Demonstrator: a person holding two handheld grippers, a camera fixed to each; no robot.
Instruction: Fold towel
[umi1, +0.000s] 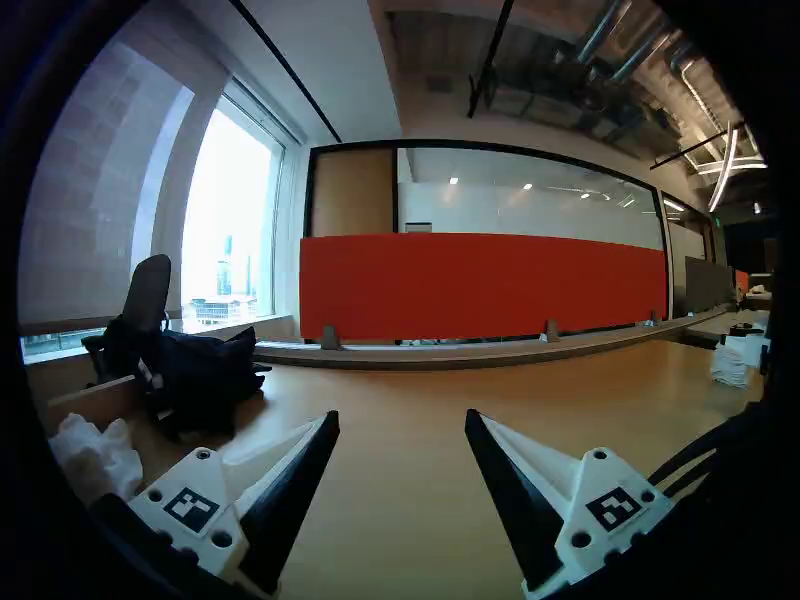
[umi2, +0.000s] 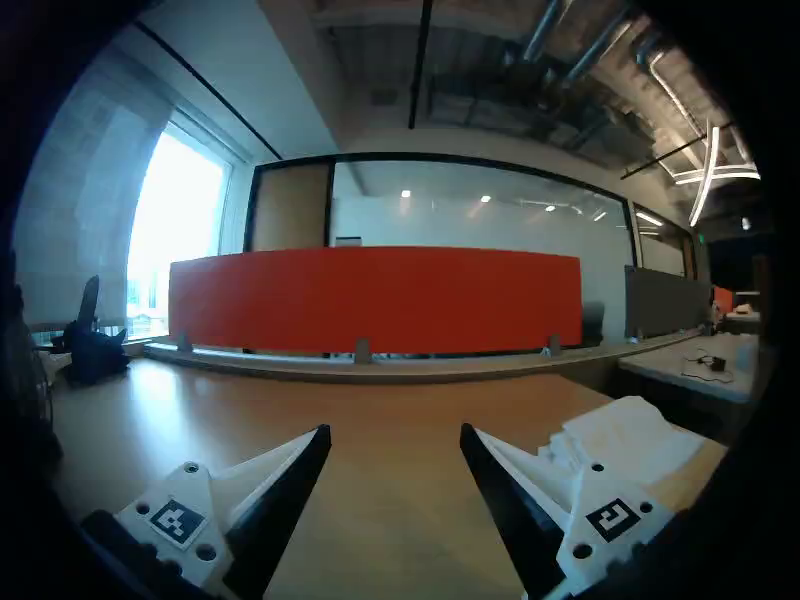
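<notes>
Towel: in the right gripper view, a white towel (umi2: 625, 432) lies in a flat stack on the worktop (umi2: 400, 395), near and to the right, just behind the right gripper's right-hand finger. Whether it touches that finger cannot be told.
Right gripper: the right gripper (umi2: 394, 428) has its fingers spread wide with bare worktop between the tips. It has hold of nothing.
Left gripper: the left gripper (umi1: 400, 415) is likewise spread wide over bare worktop and grasps nothing.
Other white fabric: in the left gripper view, a crumpled cloth (umi1: 92, 455) sits near left, beside the left-hand finger. A white pile (umi1: 733, 362) sits far right.
Bag: a black bag (umi1: 200, 375) rests on the worktop at left, just behind the cloth.
Chair: a dark chair (umi1: 148, 290) stands behind the bag.
Partition: a red partition (umi2: 375, 300) runs along the worktop's far edge.
Window: a bright window (umi1: 225, 230) is at far left.
</notes>
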